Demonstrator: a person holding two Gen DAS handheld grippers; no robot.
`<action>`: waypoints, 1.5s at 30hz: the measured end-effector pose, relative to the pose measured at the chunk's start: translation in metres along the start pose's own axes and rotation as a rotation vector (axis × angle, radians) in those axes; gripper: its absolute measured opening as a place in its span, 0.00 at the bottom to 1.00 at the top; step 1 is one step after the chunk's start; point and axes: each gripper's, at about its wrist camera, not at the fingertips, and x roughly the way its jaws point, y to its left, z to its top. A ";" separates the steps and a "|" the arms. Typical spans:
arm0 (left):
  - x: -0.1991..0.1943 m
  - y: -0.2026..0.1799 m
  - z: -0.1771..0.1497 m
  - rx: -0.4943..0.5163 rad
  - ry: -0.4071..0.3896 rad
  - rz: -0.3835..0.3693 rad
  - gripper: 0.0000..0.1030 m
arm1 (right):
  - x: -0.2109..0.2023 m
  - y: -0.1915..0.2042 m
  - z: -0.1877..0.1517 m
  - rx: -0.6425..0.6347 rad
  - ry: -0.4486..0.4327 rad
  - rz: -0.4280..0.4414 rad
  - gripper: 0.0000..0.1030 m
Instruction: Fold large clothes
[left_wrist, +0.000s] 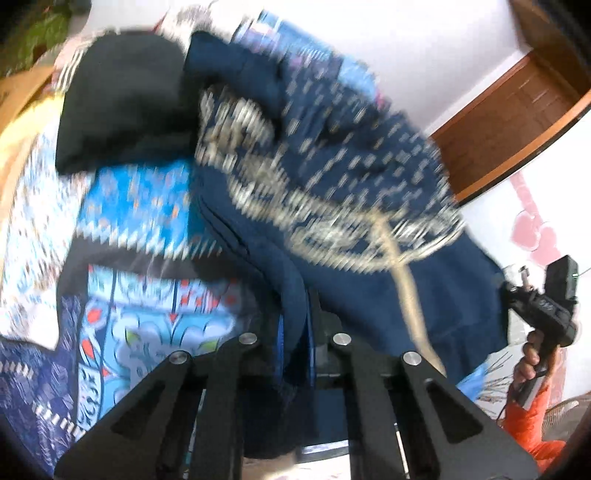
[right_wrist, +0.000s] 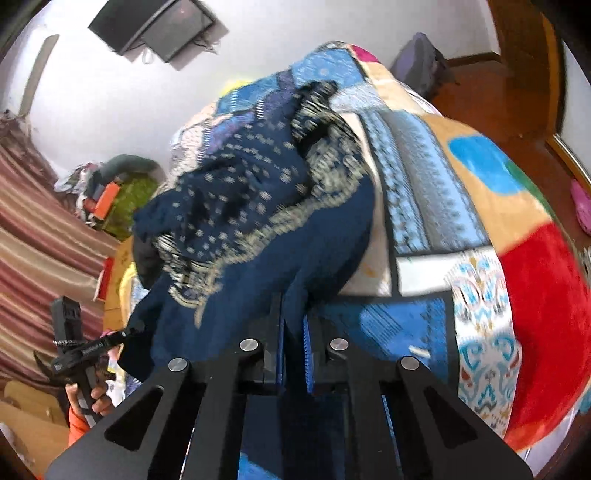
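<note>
Garment: a large navy-blue cloth garment with pale dotted print and a cream patterned border (right_wrist: 258, 206) lies bunched on the bed, over a patchwork blanket of blue, red and orange (right_wrist: 535, 295).
Left gripper (left_wrist: 295, 332): fingers clenched on a navy fold of the garment.
Right gripper (right_wrist: 293, 332): fingers clenched on another fold of it.
Risk: each grip possibly catches several layers, as the view is blurred; lifting would then raise a lump, not a clean edge.
Other risk: a black folded cloth (left_wrist: 125, 107) touches the garment and may be dragged.
Room: open blanket lies to the right of the garment; the bed edge is near.
</note>
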 end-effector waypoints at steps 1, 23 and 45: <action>-0.008 -0.005 0.007 0.006 -0.024 -0.013 0.08 | -0.003 0.005 0.006 -0.014 -0.012 0.006 0.07; -0.004 0.022 0.214 -0.016 -0.392 0.147 0.07 | 0.080 -0.011 0.197 0.083 -0.203 -0.037 0.07; 0.021 0.017 0.194 0.095 -0.288 0.340 0.36 | 0.076 -0.002 0.176 -0.121 -0.093 -0.188 0.13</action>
